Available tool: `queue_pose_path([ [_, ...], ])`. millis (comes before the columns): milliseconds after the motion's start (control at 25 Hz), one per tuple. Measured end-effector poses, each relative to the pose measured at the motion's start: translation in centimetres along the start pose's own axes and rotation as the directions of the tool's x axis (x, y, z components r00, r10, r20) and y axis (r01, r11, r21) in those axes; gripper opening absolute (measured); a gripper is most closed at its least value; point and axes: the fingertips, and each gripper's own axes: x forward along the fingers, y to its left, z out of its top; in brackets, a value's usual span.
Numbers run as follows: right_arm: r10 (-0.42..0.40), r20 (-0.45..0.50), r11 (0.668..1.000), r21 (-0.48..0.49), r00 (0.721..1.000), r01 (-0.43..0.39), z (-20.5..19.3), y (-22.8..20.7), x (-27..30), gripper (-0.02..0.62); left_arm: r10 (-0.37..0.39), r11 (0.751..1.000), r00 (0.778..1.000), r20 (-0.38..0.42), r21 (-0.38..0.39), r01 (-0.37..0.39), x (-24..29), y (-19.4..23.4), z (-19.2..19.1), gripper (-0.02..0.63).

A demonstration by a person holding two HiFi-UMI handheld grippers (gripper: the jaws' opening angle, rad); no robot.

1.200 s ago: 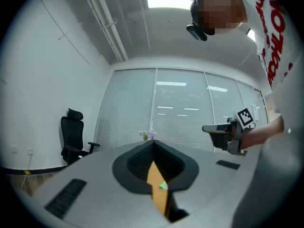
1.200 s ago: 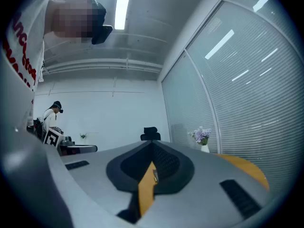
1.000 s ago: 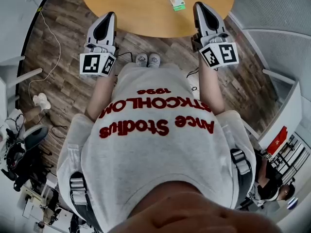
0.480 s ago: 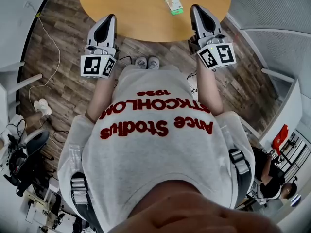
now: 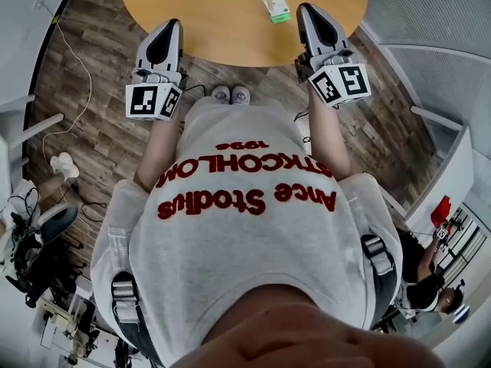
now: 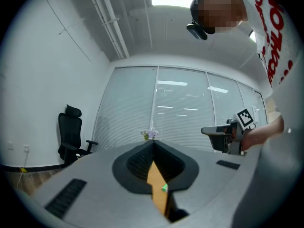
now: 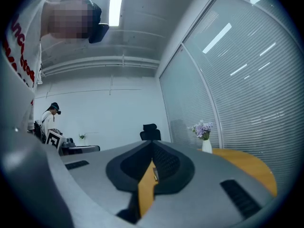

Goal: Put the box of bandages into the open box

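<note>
The person stood at the near edge of the round wooden table [image 5: 230,29], a gripper in each hand, both held out level. The left gripper [image 5: 173,24] had its jaws pressed together with nothing between them. Its own view [image 6: 152,144] showed the dark pads meeting at the tip, with only a sliver of tabletop visible below. It was the same on the right gripper [image 5: 305,8]: jaws together and empty in its own view [image 7: 152,149]. The green-and-white box of bandages [image 5: 274,4] lay flat on the table, just ahead and a little to the left of the right gripper's tip, untouched. Grey shoes [image 5: 232,94] stood on the plank floor [image 5: 100,98] below. A vase of flowers [image 7: 204,137] stood on the table's far side.
</note>
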Motion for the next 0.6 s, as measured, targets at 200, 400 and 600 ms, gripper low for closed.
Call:
queue_pose_path([
  [200, -0.004, -0.019, 1.0, 0.006, 1.0, 0.004, -0.5, -0.5, 0.2, 0.008, -0.002, 1.0, 1.0, -0.003, 0.0, 0.002, 0.5, -0.2, 0.0, 0.006],
  [400, -0.025, -0.016, 1.0, 0.009, 1.0, 0.026, -0.3, -1.2, 0.7, 0.009, -0.012, 1.0, 1.0, -0.004, -0.004, 0.012, 0.9, 0.2, 0.0, 0.006],
  [600, -0.044, -0.001, 0.999, 0.024, 0.999, 0.044, -0.3, -1.4, 0.7, 0.009, -0.036, 0.999, 0.999, -0.013, -0.002, 0.036, 1.2, 0.3, -0.3, 0.006],
])
